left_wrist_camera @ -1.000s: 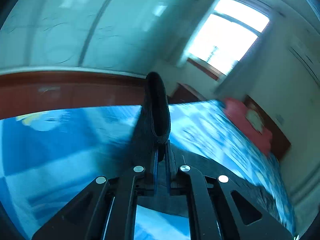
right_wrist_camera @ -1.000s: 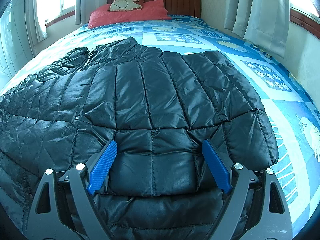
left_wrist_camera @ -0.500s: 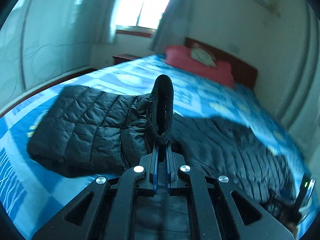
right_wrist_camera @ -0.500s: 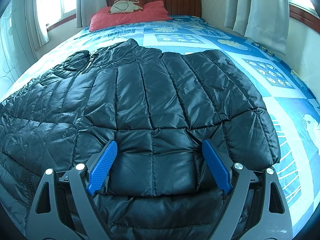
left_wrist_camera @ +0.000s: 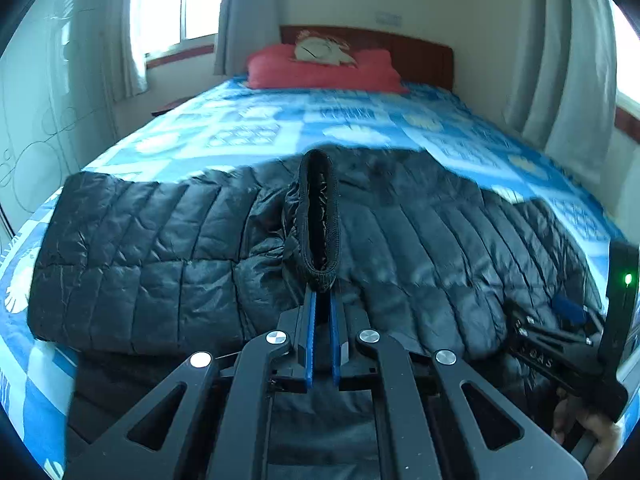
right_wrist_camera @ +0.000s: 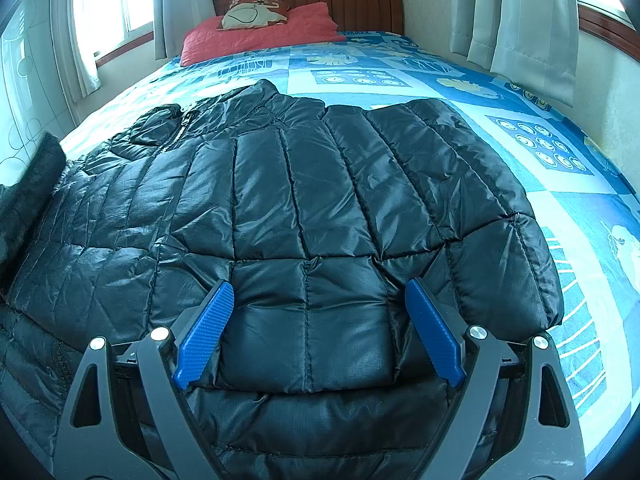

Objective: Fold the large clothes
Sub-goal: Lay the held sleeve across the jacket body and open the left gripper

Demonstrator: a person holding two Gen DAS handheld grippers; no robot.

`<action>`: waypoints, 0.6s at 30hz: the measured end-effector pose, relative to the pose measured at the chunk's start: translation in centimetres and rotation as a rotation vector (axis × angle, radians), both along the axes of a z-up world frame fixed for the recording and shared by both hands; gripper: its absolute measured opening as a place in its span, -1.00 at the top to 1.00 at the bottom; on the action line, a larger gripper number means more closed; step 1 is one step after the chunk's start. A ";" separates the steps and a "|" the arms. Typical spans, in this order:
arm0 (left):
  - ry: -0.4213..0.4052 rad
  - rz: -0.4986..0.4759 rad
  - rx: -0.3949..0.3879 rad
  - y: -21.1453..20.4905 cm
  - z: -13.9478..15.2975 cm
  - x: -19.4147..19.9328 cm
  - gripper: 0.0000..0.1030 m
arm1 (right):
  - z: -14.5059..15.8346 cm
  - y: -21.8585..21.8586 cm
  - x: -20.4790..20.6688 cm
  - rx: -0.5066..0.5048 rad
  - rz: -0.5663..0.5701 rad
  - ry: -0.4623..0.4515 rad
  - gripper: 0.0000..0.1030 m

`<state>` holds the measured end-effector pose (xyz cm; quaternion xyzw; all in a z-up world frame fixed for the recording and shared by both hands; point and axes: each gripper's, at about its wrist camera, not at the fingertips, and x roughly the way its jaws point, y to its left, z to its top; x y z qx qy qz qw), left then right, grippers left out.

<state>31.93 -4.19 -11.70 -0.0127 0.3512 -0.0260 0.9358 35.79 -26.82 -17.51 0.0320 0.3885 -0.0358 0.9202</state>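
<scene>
1. Window [right_wrist_camera: 104, 12] with pale curtains at far left, wardrobe panel beside it at the frame edge.
2. Black quilted puffer jacket [right_wrist_camera: 304, 200] lies spread across the near part of the bed [right_wrist_camera: 520, 120], on a blue patterned bedspread. Collar and zipper end point up-left toward the pillows.
3. Left gripper [left_wrist_camera: 322, 300]: blue pads pinched together on the jacket's ribbed sleeve cuff [left_wrist_camera: 320, 216]. Cuff stands upright out of the jaws, raised above the jacket body. The attached sleeve [left_wrist_camera: 132, 256] lies flat to the left across the jacket.
4. In the right wrist view, a dark blurred fabric shape at the left edge [right_wrist_camera: 36, 176]; probably that raised cuff, can't confirm.
5. Right gripper [right_wrist_camera: 320, 300]: jaws spread wide, pads resting either side of a quilted panel near the jacket hem. Not pinching any fabric.
6. Right gripper also visible at the right edge of the left wrist view, green LED lit, a hand [left_wrist_camera: 592, 432] under it.
7. Red pillow [right_wrist_camera: 256, 36] with a cream cushion on top, against the wooden headboard [right_wrist_camera: 360, 4].
8. Grey curtains [right_wrist_camera: 516, 20] at right.
</scene>
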 end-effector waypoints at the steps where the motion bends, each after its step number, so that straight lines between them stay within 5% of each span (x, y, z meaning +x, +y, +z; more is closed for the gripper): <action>1: 0.018 -0.017 0.010 -0.8 -0.4 0.1 0.89 | 0.0 0.0 0.1 0.000 0.000 0.000 -0.70; 9: 0.117 -0.070 0.021 -3.0 -2.1 0.3 0.73 | 0.0 -0.1 0.0 -0.001 -0.001 0.000 -0.70; 14: 0.105 -0.107 -0.055 -2.5 -0.7 -1.7 -0.04 | 0.0 0.1 0.1 -0.008 -0.003 0.005 -0.70; 18: 0.071 -0.123 -0.058 -1.0 0.8 -4.4 -0.13 | 0.1 0.4 0.1 -0.006 -0.003 0.012 -0.70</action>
